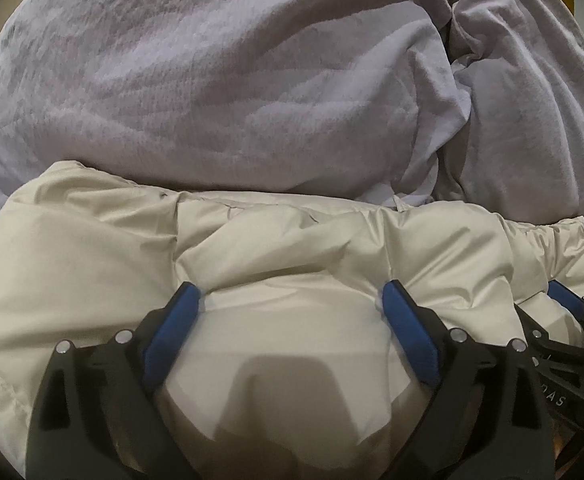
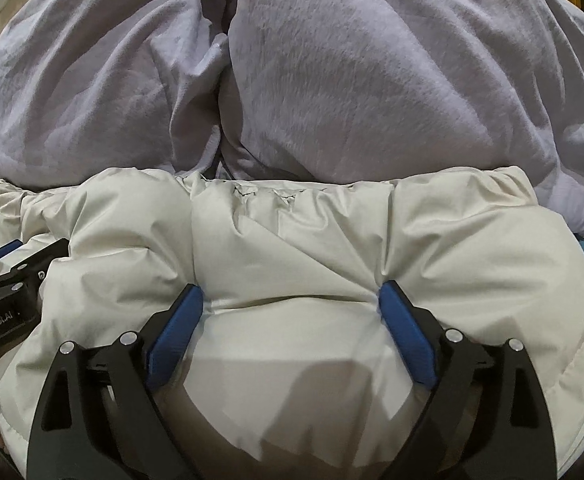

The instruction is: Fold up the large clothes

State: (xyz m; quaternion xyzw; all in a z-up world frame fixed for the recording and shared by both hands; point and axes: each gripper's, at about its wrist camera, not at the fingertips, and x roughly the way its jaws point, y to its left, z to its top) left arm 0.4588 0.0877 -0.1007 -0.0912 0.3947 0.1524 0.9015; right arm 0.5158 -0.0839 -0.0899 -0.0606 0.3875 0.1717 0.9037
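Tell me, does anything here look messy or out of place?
Nothing looks damaged. The cream puffer jacket lies bunched and puffy rather than flat, and the lilac fleece blanket behind it is rumpled into heaps. Both grippers, left and right, stand open over the jacket.

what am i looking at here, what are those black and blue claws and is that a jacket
Those claws are two hand-held grippers that a person carries, one in each hand, each with a camera looking along its fingers. One picture is from the left gripper, the other from the right gripper. Both stand wide open, their blue pads pushed down into a cream puffer jacket without clamping it. The jacket lies bunched on rumpled lavender bedding. Nothing is held. Each gripper shows at the edge of the other's picture, so they sit side by side.
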